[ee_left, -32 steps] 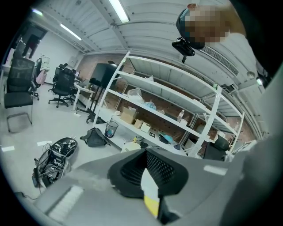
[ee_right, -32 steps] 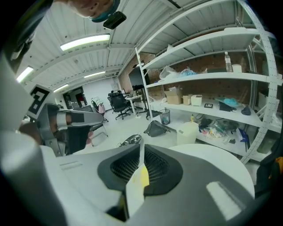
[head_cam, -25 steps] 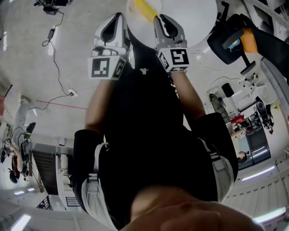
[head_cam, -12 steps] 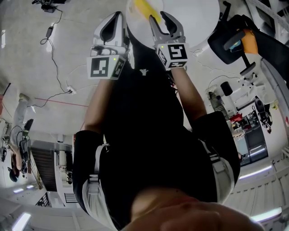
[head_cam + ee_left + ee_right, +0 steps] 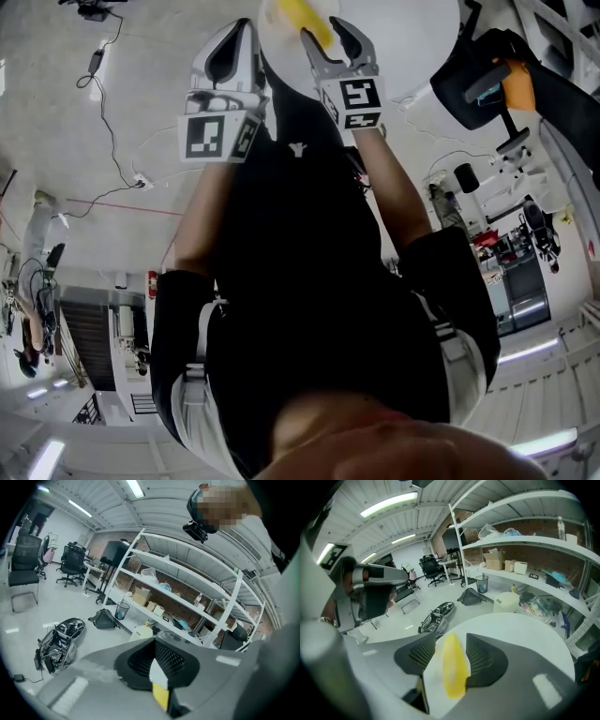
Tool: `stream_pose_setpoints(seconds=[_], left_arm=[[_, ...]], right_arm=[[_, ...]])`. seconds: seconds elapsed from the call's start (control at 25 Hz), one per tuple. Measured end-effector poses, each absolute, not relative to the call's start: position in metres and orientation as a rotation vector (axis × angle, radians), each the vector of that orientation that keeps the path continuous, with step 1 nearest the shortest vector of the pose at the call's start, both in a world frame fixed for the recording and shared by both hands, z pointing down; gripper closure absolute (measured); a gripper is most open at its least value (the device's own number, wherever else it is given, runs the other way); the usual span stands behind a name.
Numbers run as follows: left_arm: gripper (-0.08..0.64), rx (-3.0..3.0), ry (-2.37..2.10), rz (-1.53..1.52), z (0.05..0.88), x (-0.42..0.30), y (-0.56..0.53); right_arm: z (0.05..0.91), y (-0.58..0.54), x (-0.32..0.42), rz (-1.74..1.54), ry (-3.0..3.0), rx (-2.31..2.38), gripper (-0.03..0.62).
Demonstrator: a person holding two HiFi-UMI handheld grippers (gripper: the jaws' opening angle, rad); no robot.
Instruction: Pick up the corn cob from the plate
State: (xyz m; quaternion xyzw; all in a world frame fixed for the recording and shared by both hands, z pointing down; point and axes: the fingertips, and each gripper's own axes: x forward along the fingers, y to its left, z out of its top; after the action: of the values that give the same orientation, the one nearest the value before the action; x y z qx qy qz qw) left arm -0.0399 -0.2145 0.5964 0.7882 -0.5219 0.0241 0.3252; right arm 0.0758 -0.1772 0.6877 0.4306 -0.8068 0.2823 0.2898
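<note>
Straddling the yellow corn cob [image 5: 452,672] over a round white table [image 5: 525,634], the right gripper [image 5: 451,640] has just been spreading its jaws; left gripper [image 5: 153,644] closed; white shelving [image 5: 525,541] beyond.

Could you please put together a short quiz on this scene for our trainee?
1. True or false: the corn cob lies on the white plate.
2. Which tongs have the cob between their jaws: A, the left tongs, or B, the right tongs?
3. Fill in: the jaws of the left tongs are ____.
Key: 1 true. 2 B; their jaws have just been opening, and the cob lies between them, not yet gripped. 3 shut.
</note>
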Motion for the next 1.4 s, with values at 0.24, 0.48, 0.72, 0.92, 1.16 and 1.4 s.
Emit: stream_pose_setpoints(seconds=[0.24, 0.48, 0.72, 0.92, 1.16, 1.4], left_arm=[[0.557, 2.046, -1.364, 0.059, 0.602, -0.039, -0.218], [0.557, 2.053, -1.378, 0.059, 0.605, -0.039, -0.221], [0.557, 2.026, -1.379, 0.079, 0.611, -0.042, -0.217], [0.557, 2.017, -1.382, 0.077, 0.614, -0.045, -0.22], [0.557, 2.007, -1.382, 0.075, 0.616, -0.046, -0.223], [0.557, 2.0, -1.384, 0.068, 0.618, -0.048, -0.225]], right_arm=[[0.707, -0.174, 0.069, 0.754, -2.121, 1.087, 0.35], [0.725, -0.174, 0.071, 0.755, -2.085, 1.047, 0.334], [0.746, -0.17, 0.07, 0.774, -2.052, 0.995, 0.309], [0.757, -0.17, 0.067, 0.77, -2.035, 0.972, 0.304], [0.766, -0.167, 0.065, 0.774, -2.016, 0.946, 0.299], [0.775, -0.166, 0.063, 0.775, -2.0, 0.918, 0.296]])
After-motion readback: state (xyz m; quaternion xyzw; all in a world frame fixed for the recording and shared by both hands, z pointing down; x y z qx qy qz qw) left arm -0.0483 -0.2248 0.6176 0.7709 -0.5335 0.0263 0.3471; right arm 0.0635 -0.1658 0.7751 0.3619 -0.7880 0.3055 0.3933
